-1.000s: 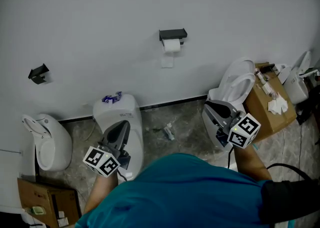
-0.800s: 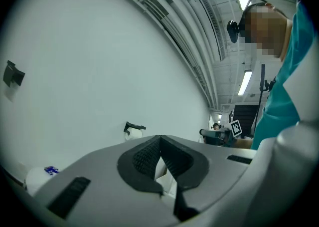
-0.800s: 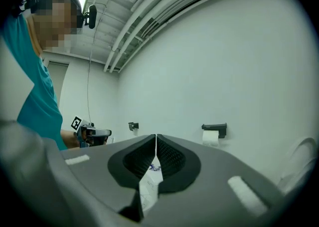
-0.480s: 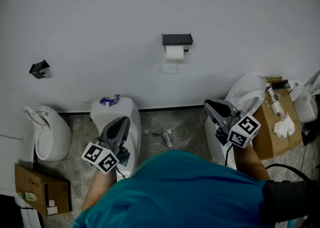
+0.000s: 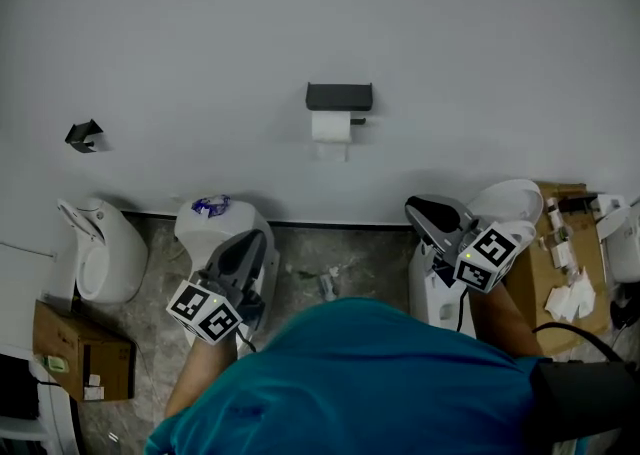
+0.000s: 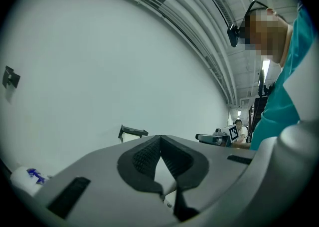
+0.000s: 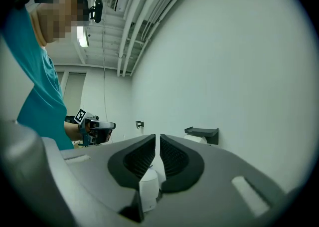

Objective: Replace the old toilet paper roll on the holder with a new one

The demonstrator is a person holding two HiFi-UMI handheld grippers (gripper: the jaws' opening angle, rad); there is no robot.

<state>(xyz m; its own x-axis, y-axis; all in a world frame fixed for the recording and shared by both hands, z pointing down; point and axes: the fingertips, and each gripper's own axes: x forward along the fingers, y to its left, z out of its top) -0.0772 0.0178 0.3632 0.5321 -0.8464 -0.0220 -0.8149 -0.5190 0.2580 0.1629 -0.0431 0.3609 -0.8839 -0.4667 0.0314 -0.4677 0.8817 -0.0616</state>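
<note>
Not begun: old roll sits on holder; left gripper and right gripper are closed, empty, well apart from it.

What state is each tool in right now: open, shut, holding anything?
Left tool: shut, nothing held.
Right tool: shut, nothing held.

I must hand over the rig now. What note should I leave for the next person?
Left claw: shut, empty.
Right claw: shut, empty.
Both are held level, facing the wall, well short of the holder.
The old roll sits on the holder, with a sheet hanging down.
Done: nothing yet.
Left: take the old roll off, find a new one (none clearly in view), mount it.
</note>
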